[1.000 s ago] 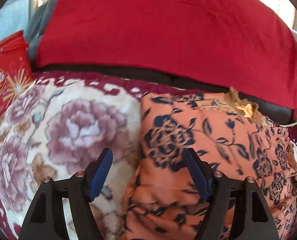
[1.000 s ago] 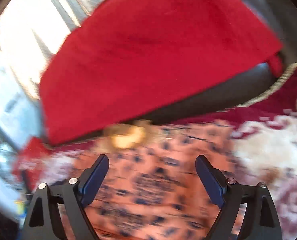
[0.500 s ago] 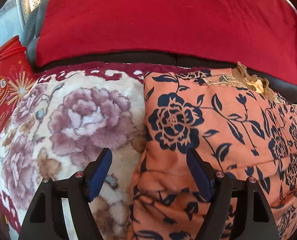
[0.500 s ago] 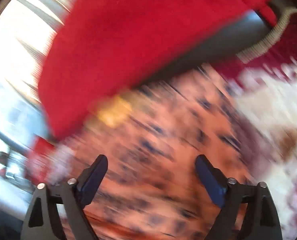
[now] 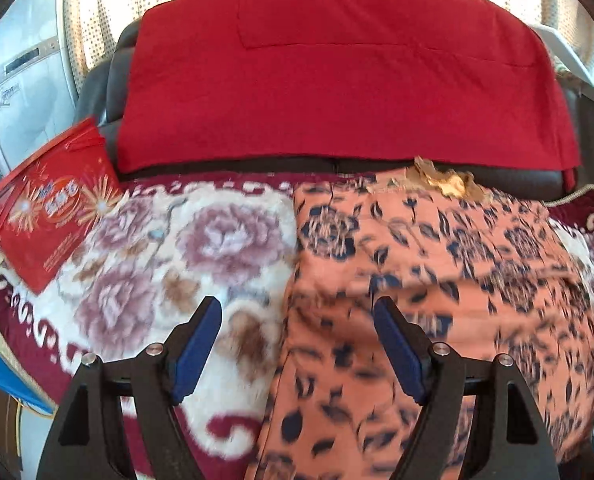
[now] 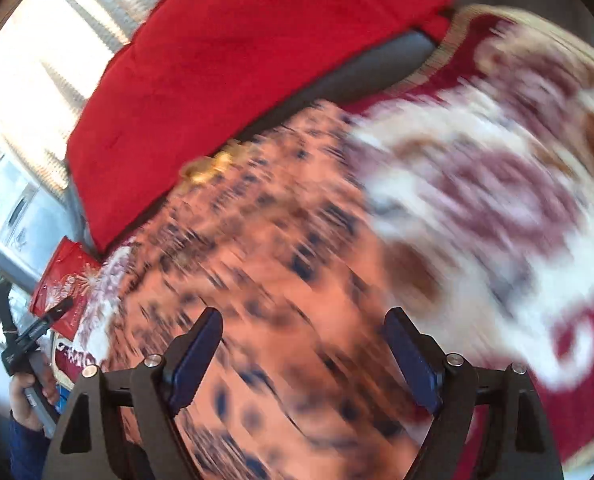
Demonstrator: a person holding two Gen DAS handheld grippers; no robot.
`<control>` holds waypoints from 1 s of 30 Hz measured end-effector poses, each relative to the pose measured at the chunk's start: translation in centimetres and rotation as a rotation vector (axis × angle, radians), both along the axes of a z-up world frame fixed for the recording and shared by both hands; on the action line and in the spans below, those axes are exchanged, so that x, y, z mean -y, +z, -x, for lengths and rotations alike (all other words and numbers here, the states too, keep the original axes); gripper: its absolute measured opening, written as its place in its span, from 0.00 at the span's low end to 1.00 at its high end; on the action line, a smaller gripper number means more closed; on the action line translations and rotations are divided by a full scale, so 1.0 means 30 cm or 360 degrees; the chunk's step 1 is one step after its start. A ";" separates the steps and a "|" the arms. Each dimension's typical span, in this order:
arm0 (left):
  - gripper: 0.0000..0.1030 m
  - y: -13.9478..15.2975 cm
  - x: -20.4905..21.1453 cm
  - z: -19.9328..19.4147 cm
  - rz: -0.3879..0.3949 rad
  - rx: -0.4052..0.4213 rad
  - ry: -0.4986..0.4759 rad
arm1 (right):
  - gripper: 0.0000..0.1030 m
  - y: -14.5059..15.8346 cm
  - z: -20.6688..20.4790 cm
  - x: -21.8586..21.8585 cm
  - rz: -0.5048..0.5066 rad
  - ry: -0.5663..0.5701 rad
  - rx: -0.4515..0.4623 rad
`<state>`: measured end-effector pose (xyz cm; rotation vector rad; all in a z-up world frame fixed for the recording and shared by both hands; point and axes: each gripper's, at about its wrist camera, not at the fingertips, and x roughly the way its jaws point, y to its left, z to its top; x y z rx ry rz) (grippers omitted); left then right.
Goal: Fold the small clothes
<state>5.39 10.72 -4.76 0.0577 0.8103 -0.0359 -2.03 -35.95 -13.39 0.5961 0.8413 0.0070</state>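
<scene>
An orange garment with dark blue flowers (image 5: 437, 280) lies spread on a plush floral blanket (image 5: 177, 248), with a gold lace trim (image 5: 445, 180) at its far edge. My left gripper (image 5: 297, 344) is open and empty, held above the garment's left edge. My right gripper (image 6: 301, 352) is open and empty above the same garment (image 6: 265, 280), which is blurred by motion there. The other gripper and the hand holding it show at the far left of the right wrist view (image 6: 25, 344).
A red cloth (image 5: 337, 80) drapes over a dark sofa back behind the blanket. A red bag (image 5: 53, 208) leans at the blanket's left edge. A white appliance (image 5: 17, 80) stands at the far left. The blanket (image 6: 497, 200) extends right of the garment.
My left gripper has pulled back and up, showing more of the garment and sofa. My right gripper has swung and tilted fast, blurring its view. Both stay open.
</scene>
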 end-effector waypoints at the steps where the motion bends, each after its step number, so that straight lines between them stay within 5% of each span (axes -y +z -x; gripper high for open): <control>1: 0.80 -0.019 -0.028 0.038 0.0027 -0.0015 0.0012 | 0.83 -0.027 0.016 0.018 -0.0014 -0.0024 -0.0011; 8: 0.80 -0.218 -0.223 0.214 0.0180 -0.0262 0.0180 | 0.83 -0.114 0.273 0.106 -0.0121 -0.0036 -0.0065; 20: 0.80 -0.339 -0.266 0.359 0.0247 -0.0429 0.0150 | 0.82 -0.177 0.312 0.056 -0.0169 0.0129 -0.0152; 22: 0.80 -0.357 -0.264 0.372 0.0250 -0.0443 0.0143 | 0.77 -0.181 0.322 0.034 -0.0177 0.0175 -0.0162; 24: 0.80 -0.368 -0.261 0.378 0.0265 -0.0450 0.0124 | 0.61 -0.196 0.324 -0.005 -0.0138 0.0249 -0.0211; 30: 0.80 -0.404 -0.276 0.379 0.0353 -0.0502 0.0130 | 0.59 -0.286 0.311 -0.051 -0.0123 0.0228 -0.0355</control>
